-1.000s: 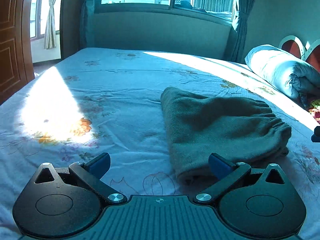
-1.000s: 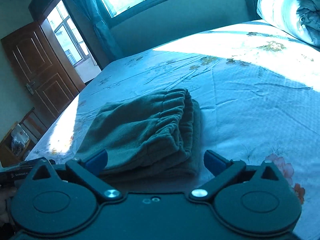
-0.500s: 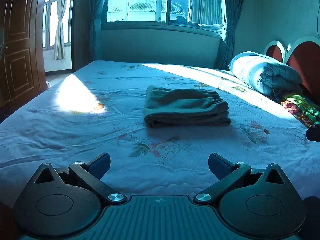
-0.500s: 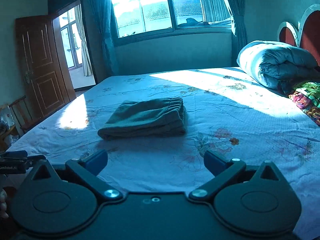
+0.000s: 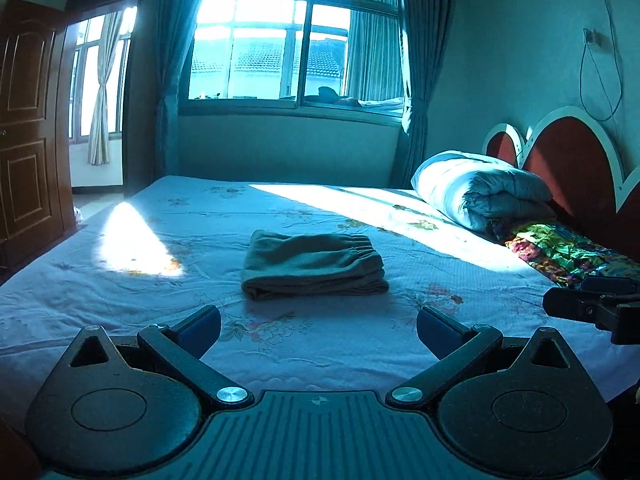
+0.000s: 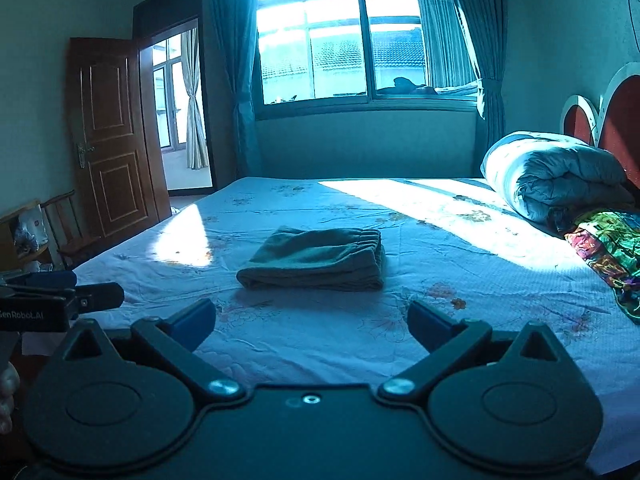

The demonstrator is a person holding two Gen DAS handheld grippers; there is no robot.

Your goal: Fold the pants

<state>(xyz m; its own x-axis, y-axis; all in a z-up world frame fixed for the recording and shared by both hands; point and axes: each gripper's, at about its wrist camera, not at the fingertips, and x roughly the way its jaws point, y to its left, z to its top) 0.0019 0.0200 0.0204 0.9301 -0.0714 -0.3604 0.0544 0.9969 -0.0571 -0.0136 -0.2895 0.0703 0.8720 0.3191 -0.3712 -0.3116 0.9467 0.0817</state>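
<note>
Both grippers backing away from the bed

The left gripper (image 5: 319, 330) and right gripper (image 6: 311, 325) are pulling further back, so the folded pants (image 5: 314, 265) are looking smaller and farther off.

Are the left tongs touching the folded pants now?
Apart. In the left wrist view, the open left tongs sit short of the pants, with a strip of bare bed sheet between them.

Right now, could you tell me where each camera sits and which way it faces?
Left wrist: behind the open left gripper, near the bed's edge, facing the folded pants and window; the right gripper shows at right.
Right wrist: behind the open right gripper, facing likewise; the left gripper shows at left.
Shared: pants, rolled quilt, window.
</note>
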